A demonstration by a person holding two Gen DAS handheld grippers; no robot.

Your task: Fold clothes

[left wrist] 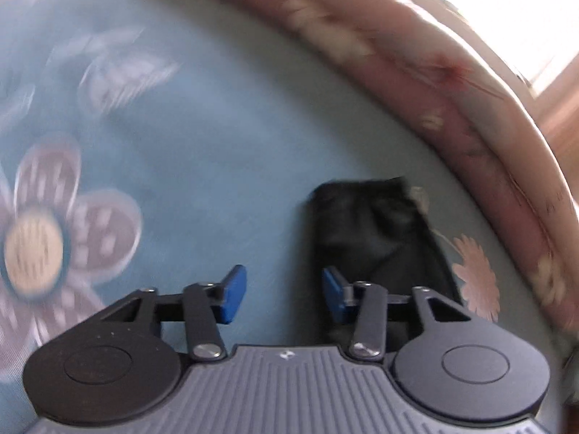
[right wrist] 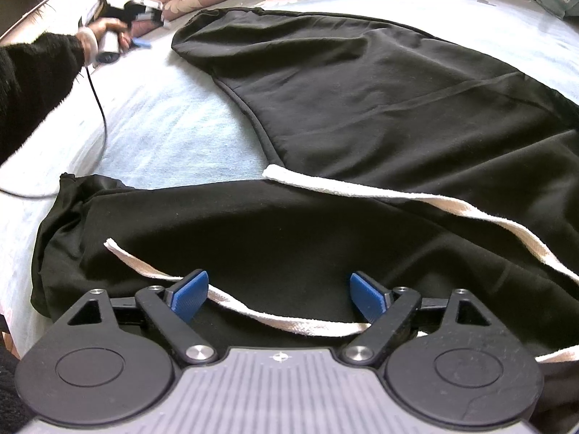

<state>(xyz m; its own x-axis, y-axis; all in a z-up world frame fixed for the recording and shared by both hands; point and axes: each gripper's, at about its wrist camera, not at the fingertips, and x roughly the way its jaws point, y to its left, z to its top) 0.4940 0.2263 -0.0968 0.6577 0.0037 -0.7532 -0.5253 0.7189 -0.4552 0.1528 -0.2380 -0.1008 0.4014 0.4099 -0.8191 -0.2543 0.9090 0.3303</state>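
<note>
Left wrist view, blurred w/ motion: far left is blue bedsheet (left wrist: 202,152) w/ a big flower print, bare fabric across most of the frame, plenty of free room there. Left gripper (left wrist: 285,294) in the lower centre, blue pads (left wrist: 234,294) apart, nothing between them. Just right of the gap lies one dark end of the black garment (left wrist: 376,238), its left edge running straight up from the right pad; a bit of pale cord shows at its top right corner. Right of that, a narrow strip of sheet, then the pink floral quilt (left wrist: 452,83) curving along the bed edge; bright window glare beyond.

Right wrist view: top left, the left hand (right wrist: 99,32) in a dark sleeve holds its gripper above the sheet, short of the near tip of the garment (right wrist: 380,83), a black cable (right wrist: 99,105) trailing down from it. Below that an open wedge of light sheet (right wrist: 163,133) between two spread parts of the garment, widest at left, closing toward centre. Lower part's left edge bunches near the bed's side. White drawstring (right wrist: 362,188) crosses from centre toward the right; another stretch of it runs between the right gripper (right wrist: 279,294) pads, which stand wide apart over the black cloth, not pinching anything. Far right, cloth fills to the frame edge; pink quilt along the top
</note>
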